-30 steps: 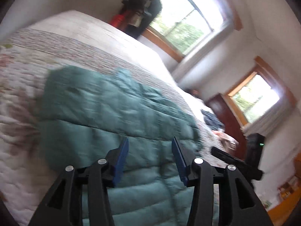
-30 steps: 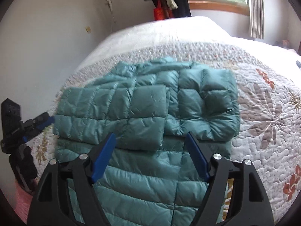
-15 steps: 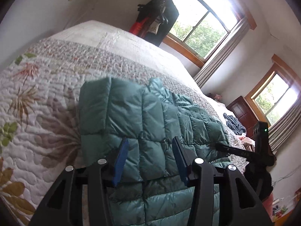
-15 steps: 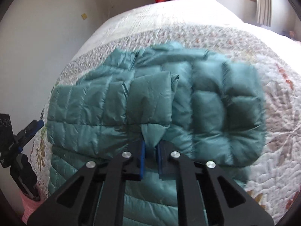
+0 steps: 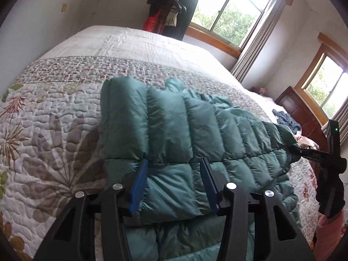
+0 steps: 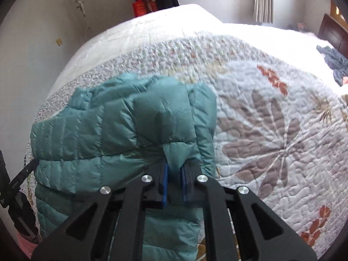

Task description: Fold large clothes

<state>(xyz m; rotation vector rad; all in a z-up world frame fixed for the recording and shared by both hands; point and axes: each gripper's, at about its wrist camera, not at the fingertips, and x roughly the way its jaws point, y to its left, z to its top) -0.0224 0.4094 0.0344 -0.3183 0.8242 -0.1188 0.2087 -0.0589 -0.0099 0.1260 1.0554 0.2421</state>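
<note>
A teal puffer jacket [image 5: 195, 130] lies folded on the flowered quilt [image 5: 50, 134] of a bed. My left gripper [image 5: 174, 182] is open; its blue pads [image 5: 139, 187] straddle the near edge of a folded-over padded panel. At the jacket's right end the right gripper [image 5: 313, 153] shows as a black tool gripping the fabric. In the right wrist view my right gripper [image 6: 174, 178] is shut on a pinched ridge of the jacket [image 6: 104, 130], which is bunched up in front of it. The left gripper [image 6: 21, 174] pokes in at the far left edge.
Bare quilt [image 6: 271, 141] spreads to the right of the jacket. A blue heap of clothes [image 5: 287, 119] lies by a dark wooden headboard [image 5: 302, 106]. Dark garments and a red bag [image 5: 169, 8] hang in the far corner beside a window [image 5: 226, 13].
The right gripper went from open to shut on the jacket and has drawn its fabric leftward into a bunch. The left gripper swung round and came close to the jacket's folded edge.
</note>
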